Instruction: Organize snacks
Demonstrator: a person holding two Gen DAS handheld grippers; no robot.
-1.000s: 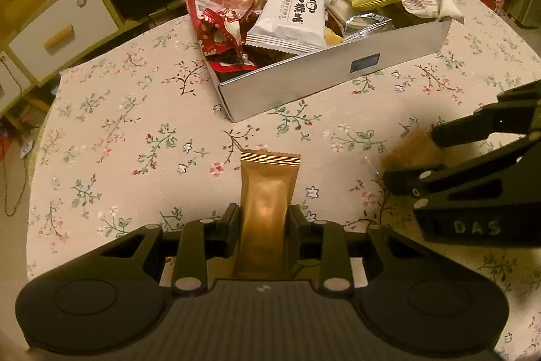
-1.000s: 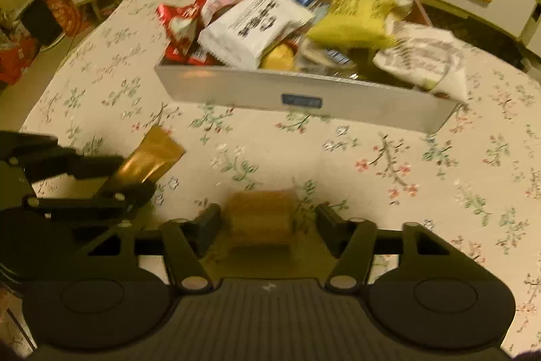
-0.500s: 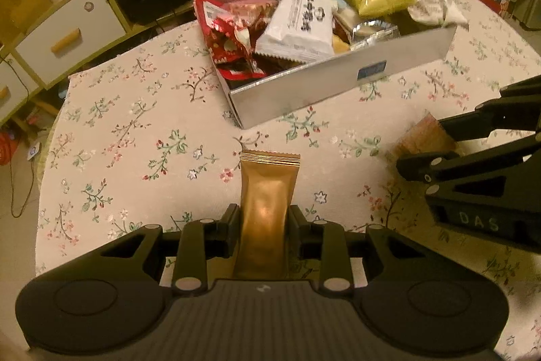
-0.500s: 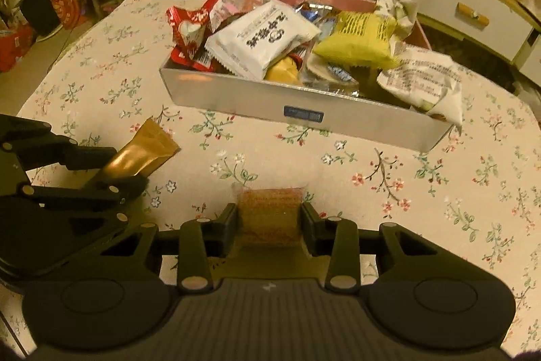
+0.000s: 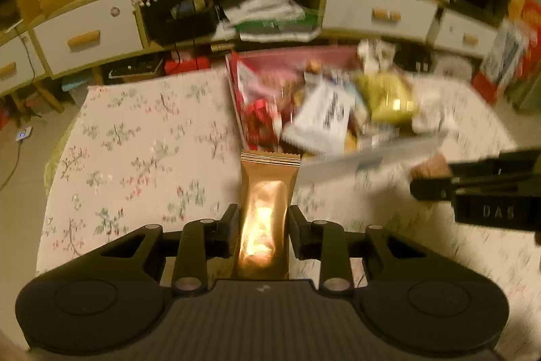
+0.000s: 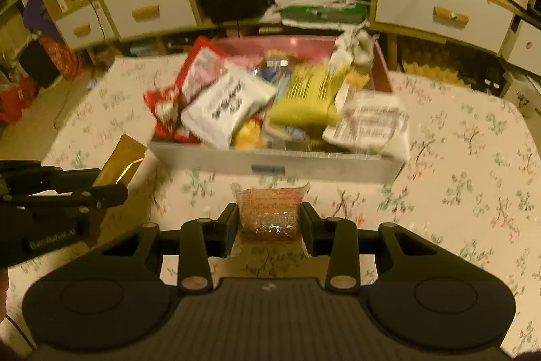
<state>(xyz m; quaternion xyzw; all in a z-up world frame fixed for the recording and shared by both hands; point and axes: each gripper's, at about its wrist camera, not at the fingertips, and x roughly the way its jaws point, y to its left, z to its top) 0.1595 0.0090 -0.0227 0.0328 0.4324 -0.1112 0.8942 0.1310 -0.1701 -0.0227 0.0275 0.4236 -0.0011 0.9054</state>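
Above the floral table (image 6: 473, 158), left tool (image 5: 263, 227) grips a gold packet (image 5: 265, 208), right tool (image 6: 268, 222) a brown snack (image 6: 269, 212)

Both snacks lifted off the table toward the box

The right hand-held gripper (image 6: 268, 220), open around the small clear brown packet (image 6: 269, 212) a second ago, has since closed on it and raised it. The left hand-held gripper (image 5: 263, 225) has risen with its gold wrapper (image 5: 267, 198). The snack box (image 6: 277, 163) now sits closer ahead in both views, and the table (image 6: 456, 164) has dropped away below.
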